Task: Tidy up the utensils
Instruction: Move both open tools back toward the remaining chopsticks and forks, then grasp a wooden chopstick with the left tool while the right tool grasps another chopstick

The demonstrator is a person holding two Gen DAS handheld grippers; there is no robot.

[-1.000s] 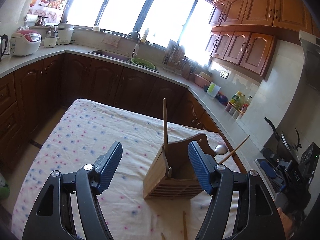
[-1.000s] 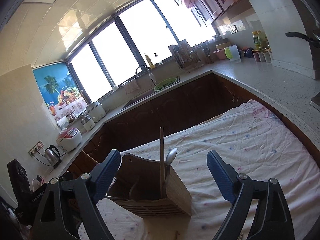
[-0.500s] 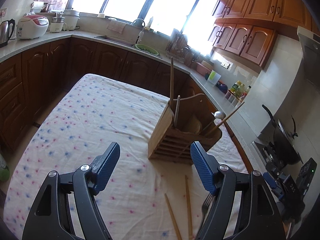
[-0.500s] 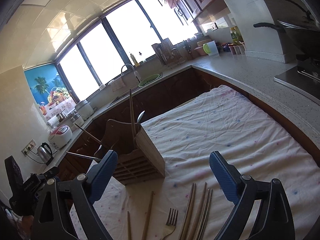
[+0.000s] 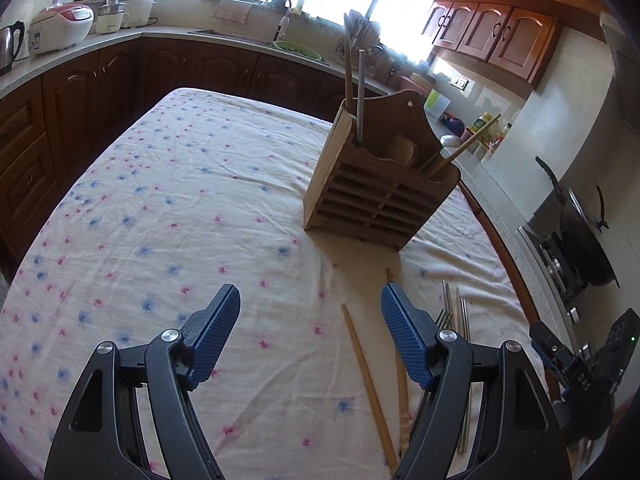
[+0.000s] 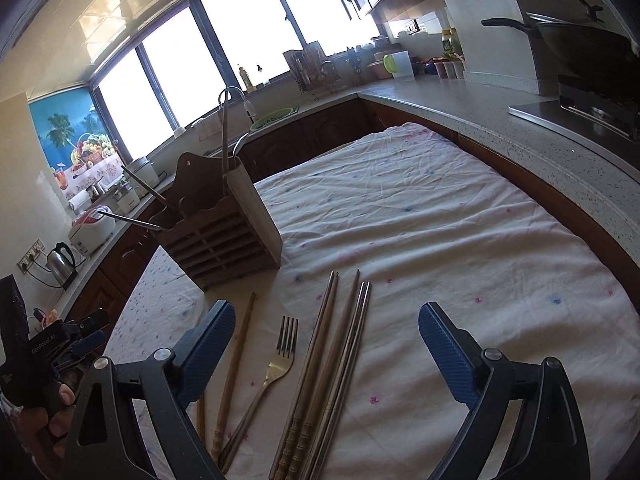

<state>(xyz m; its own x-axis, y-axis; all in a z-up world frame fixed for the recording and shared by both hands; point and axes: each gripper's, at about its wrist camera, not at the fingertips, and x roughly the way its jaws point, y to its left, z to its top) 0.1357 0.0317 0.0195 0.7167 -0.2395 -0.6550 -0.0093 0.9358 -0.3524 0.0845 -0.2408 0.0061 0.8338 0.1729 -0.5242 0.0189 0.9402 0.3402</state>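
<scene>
Both tools stood wide with nothing between the blue pads: the left tool [image 5: 310,334] at the bottom of its view, the right tool [image 6: 326,344] low in its own. Loose utensils lay on the cloth-covered tabletop [image 6: 440,216], bottom centre of the right view: a fork [image 6: 276,372], wooden chopsticks [image 6: 320,360], metal chopsticks [image 6: 352,356] just beside them. The wooden holder [image 6: 224,236] stood upright at centre left, a few utensils already inside. These pieces looked light, stiff and thin; the metal ones probably slippery. Lying flat, they seemed best pinched across the mid-shaft, one pair at a time.
</scene>
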